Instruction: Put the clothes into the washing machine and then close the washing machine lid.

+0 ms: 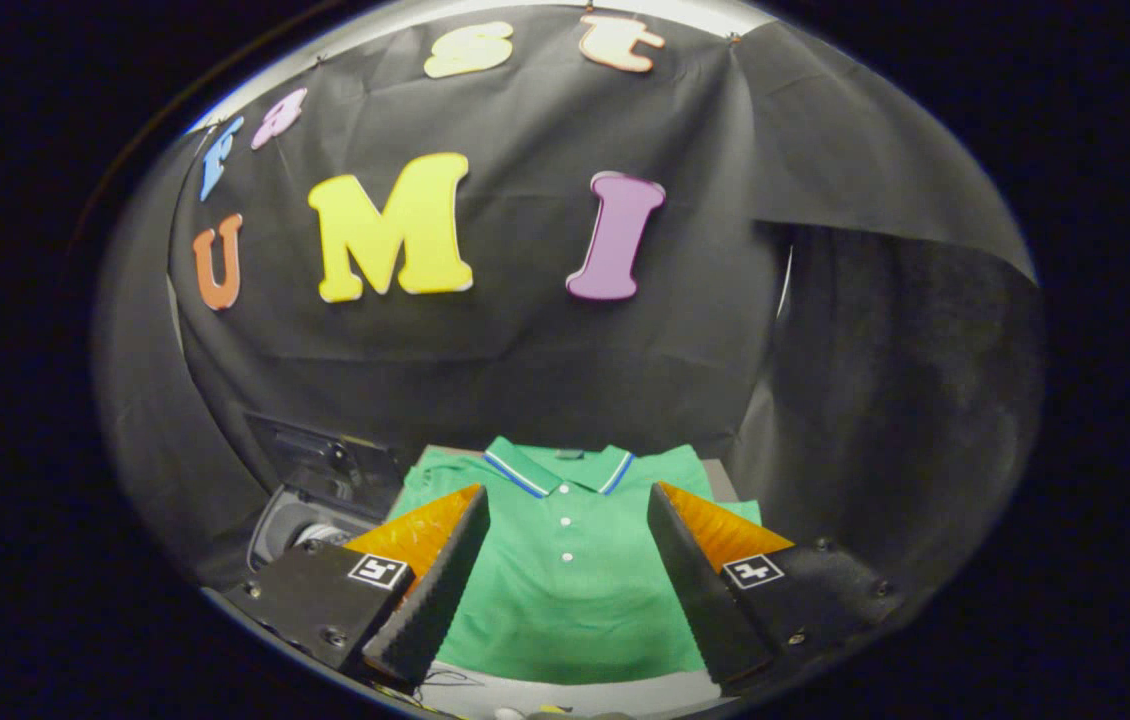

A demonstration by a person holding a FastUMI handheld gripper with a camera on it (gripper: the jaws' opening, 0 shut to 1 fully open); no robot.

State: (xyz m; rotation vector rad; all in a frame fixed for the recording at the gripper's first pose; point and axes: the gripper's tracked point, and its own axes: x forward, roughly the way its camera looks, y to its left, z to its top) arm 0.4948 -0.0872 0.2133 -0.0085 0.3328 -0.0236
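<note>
One green polo shirt point(565, 580) flat on worktop, tongs point(565, 590) spread wide above it.
Soft, light, floppy; pinch a bunched fold mid-chest.

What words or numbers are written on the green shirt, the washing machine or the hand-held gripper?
Green shirt: no words to read; the collar tag is too small.
Washing machine: dark and too small to tell.
Hand-held gripper, fingers open with the shirt showing between them: each finger carries a black-and-white square marker, a pattern, not words.
</note>
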